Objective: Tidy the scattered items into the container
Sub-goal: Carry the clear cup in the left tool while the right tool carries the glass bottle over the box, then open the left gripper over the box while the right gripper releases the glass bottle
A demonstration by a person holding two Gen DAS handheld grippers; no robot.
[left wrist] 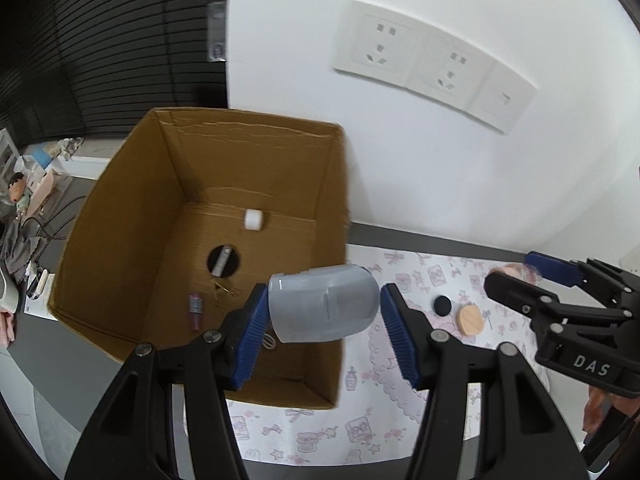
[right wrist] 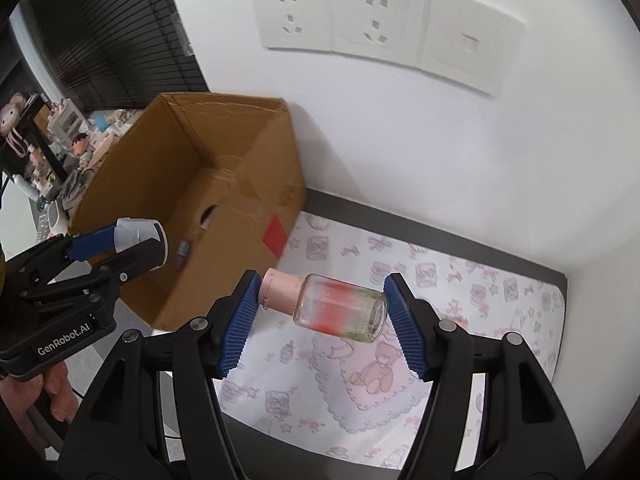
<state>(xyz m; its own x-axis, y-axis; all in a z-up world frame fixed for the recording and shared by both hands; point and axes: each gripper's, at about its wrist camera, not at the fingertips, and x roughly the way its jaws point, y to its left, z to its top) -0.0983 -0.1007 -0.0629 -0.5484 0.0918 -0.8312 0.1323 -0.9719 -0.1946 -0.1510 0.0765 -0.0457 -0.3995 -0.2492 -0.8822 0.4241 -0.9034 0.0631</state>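
The left tongs (left wrist: 322,322) clamp a pale grey plastic bottle (left wrist: 324,306) across its width, blue pads (left wrist: 252,336) pressed to either side, the bottle's long axis lying crosswise between them. Directly below and beyond these tongs sits the open cardboard box (left wrist: 132,216), so the bottle hangs over the box's near right corner, and the drop likely needs only a short push forward and left before the grip loosens. On the box floor beyond lie a small purple tube (left wrist: 195,310), a dark round piece with a silver cylinder (left wrist: 224,261) and, farthest, a white cube-like cap (left wrist: 253,219). The right tongs (right wrist: 322,308) grip a clear glass bottle with a pink cap (right wrist: 340,308) end to end, cap against the left pad, its axis crosswise and slightly tilted. The box lies ahead and well to their left, so the left hand is nearer. Past the left tongs' right pad, on the patterned mat (left wrist: 440,272) on the table, a black disc (left wrist: 443,305) and a wooden lid (left wrist: 472,320) wait.
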